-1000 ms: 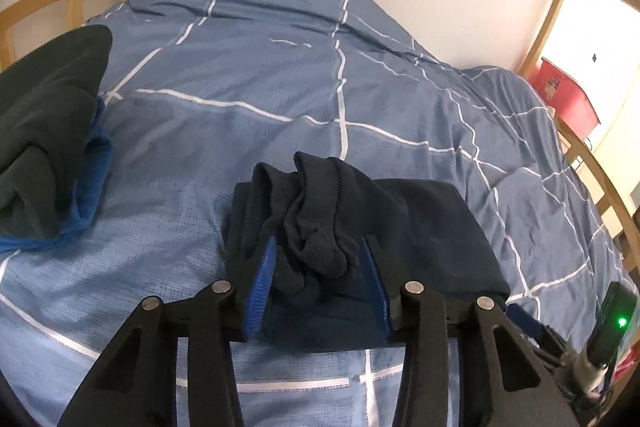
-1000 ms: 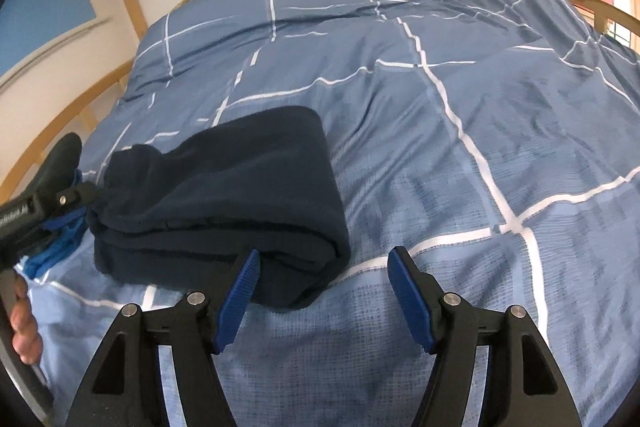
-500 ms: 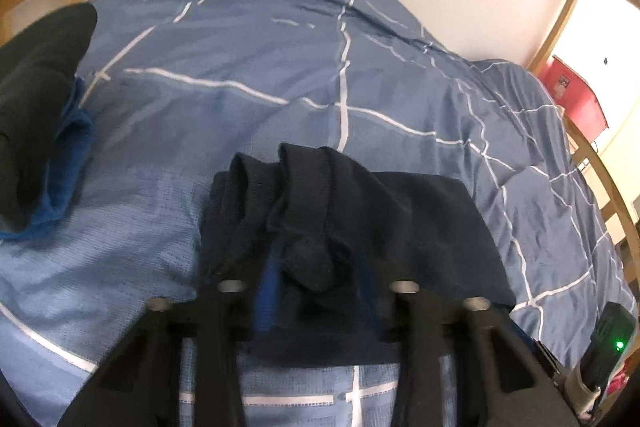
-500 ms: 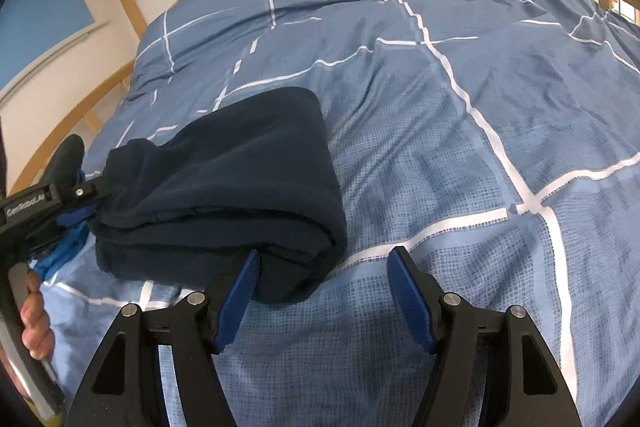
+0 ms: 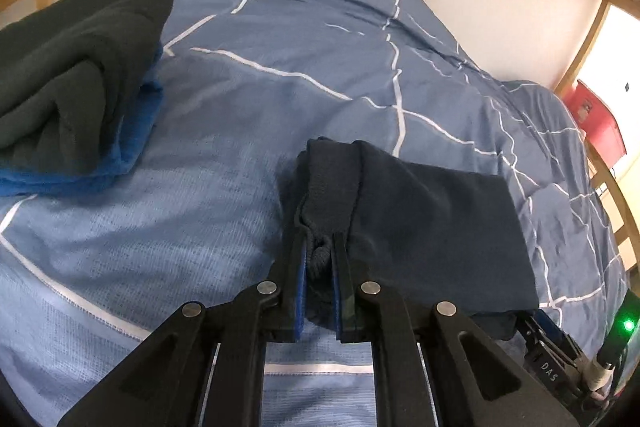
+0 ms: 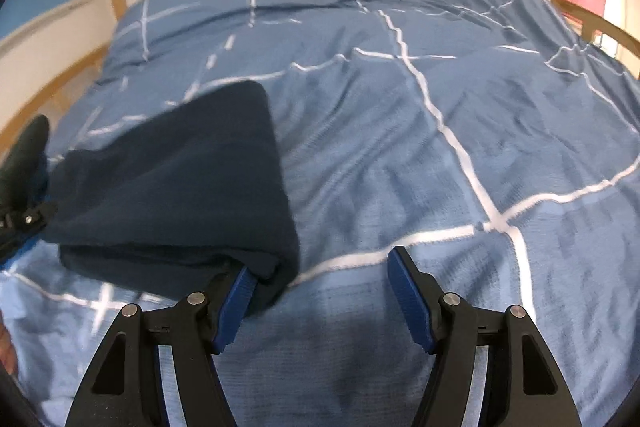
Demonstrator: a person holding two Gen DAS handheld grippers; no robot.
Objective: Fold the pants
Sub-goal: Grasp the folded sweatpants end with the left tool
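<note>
Your left tongs clamp the ribbed edge of the folded pants to anchor them on the bed; your right tongs sit apart, touching their corner.

Soft, even daylight fills both views, entering from an overexposed window at the right; the duvet carries only gentle shadows in its folds; the right wrist view is motion-blurred throughout; fisheye bending and dark vignetting mark every corner.
</note>
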